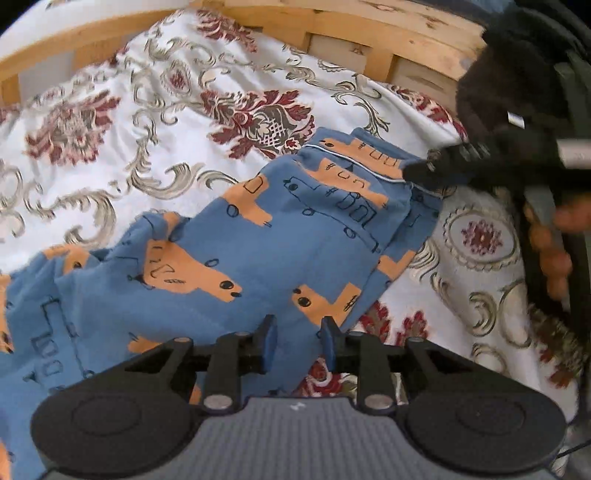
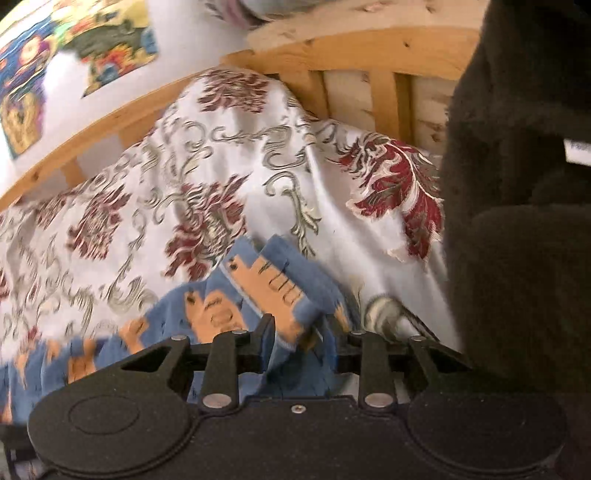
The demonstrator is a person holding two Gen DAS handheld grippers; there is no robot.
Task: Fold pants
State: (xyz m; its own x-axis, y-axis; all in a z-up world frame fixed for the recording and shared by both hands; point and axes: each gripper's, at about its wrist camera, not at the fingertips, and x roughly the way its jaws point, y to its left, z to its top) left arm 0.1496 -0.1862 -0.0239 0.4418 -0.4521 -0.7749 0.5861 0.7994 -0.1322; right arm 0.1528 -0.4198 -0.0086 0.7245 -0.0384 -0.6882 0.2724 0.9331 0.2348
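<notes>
Blue pants (image 1: 229, 266) with orange animal prints lie across the patterned bedspread (image 1: 122, 129). My left gripper (image 1: 297, 341) hovers over the pants' near edge with its jaws apart and nothing between them. My right gripper (image 2: 299, 332) has a folded end of the pants (image 2: 273, 291) bunched between its fingers. In the left wrist view the right gripper (image 1: 421, 170) reaches in from the right and pinches the far end of the pants.
A wooden bed frame (image 1: 332, 26) runs along the far side and shows in the right wrist view too (image 2: 351, 48). A black fuzzy sleeve (image 2: 524, 206) fills the right side. A colourful picture (image 2: 74, 40) hangs on the wall.
</notes>
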